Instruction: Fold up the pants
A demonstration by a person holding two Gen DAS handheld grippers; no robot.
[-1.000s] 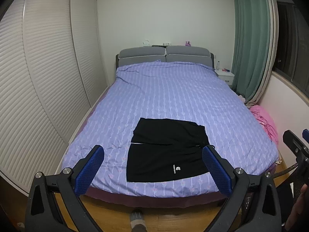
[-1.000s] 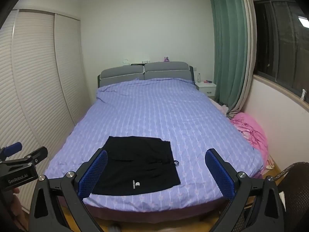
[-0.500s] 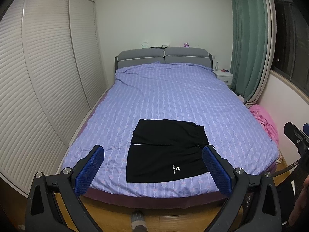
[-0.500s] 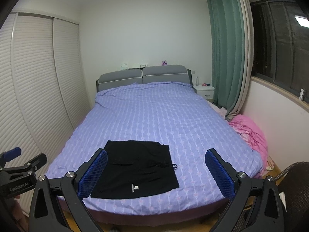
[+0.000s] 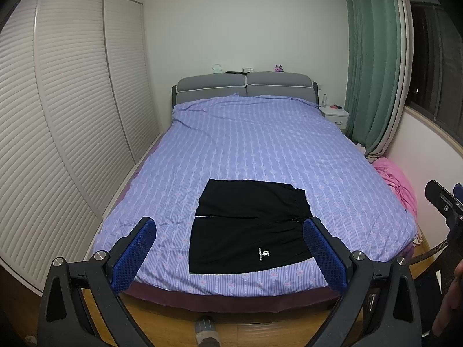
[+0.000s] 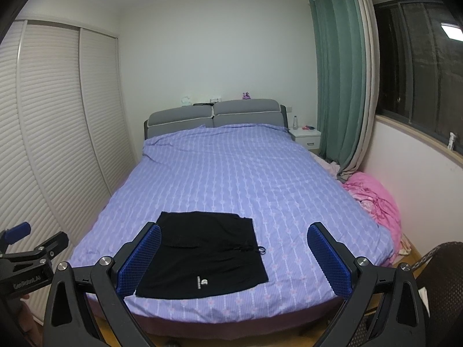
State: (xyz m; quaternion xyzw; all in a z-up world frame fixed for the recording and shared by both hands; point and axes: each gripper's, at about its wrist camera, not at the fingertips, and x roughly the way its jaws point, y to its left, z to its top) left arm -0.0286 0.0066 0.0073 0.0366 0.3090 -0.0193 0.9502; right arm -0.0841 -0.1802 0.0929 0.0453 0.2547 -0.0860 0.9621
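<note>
Black shorts [image 5: 249, 225] with a small white logo lie folded flat near the foot edge of the purple bed [image 5: 260, 144]; they also show in the right wrist view [image 6: 202, 254]. My left gripper [image 5: 228, 245] is open and empty, held back from the bed's foot, well short of the shorts. My right gripper [image 6: 234, 257] is open and empty, also back from the bed, to the right of the shorts. A drawstring loop [image 6: 261, 250] sticks out at the shorts' right edge.
White louvred wardrobe doors [image 5: 58, 133] run along the left. A pink blanket heap [image 6: 373, 199] lies on the floor at the right, by green curtains [image 6: 338, 81] and a white nightstand [image 6: 306, 137]. A wicker chair [image 6: 442, 283] is at the right.
Both grippers have pulled back and tilted up a little, so the bed and shorts sit lower and farther in both views. The shorts have not moved.
</note>
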